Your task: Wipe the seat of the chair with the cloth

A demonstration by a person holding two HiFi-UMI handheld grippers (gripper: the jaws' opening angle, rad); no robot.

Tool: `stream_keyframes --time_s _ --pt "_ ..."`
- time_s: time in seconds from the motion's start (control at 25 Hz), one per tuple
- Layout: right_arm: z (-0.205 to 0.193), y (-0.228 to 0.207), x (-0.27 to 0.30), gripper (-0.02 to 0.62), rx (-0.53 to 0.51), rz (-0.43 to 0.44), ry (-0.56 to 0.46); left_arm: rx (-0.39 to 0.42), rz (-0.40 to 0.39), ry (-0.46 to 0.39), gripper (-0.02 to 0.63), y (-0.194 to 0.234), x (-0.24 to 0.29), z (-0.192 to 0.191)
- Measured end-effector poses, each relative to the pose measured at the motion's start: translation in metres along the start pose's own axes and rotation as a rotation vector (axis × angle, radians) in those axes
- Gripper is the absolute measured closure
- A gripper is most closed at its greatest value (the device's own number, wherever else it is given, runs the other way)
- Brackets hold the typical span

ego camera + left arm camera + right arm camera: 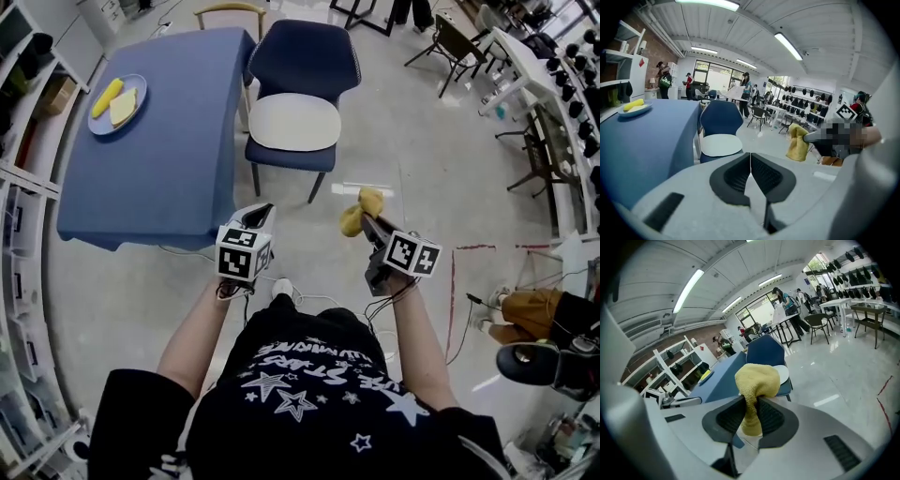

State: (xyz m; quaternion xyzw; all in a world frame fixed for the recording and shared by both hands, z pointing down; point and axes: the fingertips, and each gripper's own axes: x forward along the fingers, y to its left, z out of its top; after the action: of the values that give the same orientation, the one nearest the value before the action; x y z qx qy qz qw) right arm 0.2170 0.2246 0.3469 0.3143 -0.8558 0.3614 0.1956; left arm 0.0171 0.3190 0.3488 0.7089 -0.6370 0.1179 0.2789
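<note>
A dark blue chair [302,103] with a pale seat pad [294,123] stands beside the blue table, ahead of me. My right gripper [368,222] is shut on a yellow cloth [361,213], held in the air above the floor, short of the chair. In the right gripper view the cloth [755,385] bulges out above the pinching jaws, with the chair [768,356] beyond it. My left gripper [262,215] is shut and empty, level with the right one. The left gripper view shows the chair [720,129] and the cloth [798,143] off to the right.
A blue table [164,122] at the left carries a plate [117,103] with yellow food. White shelving [23,159] lines the far left. Red tape marks [452,291] cross the floor at the right, near a seated person's leg [530,309]. More chairs [459,47] and tables stand behind.
</note>
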Motion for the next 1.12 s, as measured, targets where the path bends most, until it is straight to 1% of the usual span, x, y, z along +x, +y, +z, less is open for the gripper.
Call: stream_keyframes --time_s 0.16,0.28,0.44,0.68,0.84,1.12 --pt "0.011 0.001 0.022 0.515 -0.019 -0.012 0.041 0.0 -0.008 0.002 0.584 0.017 0.015 0.011" --pt "0.025 -0.008 0.034 0.515 -0.019 -0.019 0.046 -0.017 -0.001 0.005 0.584 0.025 0.024 0.013" --pt "0.048 -0.011 0.066 0.515 -0.023 0.006 0.056 -0.033 0.027 0.021 0.584 0.047 0.036 0.018" --pt "0.091 -0.03 0.132 0.515 -0.04 0.069 0.112 -0.078 0.106 0.033 0.584 0.071 0.073 0.04" --pt "0.126 -0.031 0.189 0.515 -0.059 0.123 0.159 -0.104 0.161 0.06 0.584 0.098 0.105 0.059" --pt "0.186 -0.069 0.268 0.515 -0.07 0.178 0.249 -0.155 0.262 0.119 0.584 0.129 0.177 0.09"
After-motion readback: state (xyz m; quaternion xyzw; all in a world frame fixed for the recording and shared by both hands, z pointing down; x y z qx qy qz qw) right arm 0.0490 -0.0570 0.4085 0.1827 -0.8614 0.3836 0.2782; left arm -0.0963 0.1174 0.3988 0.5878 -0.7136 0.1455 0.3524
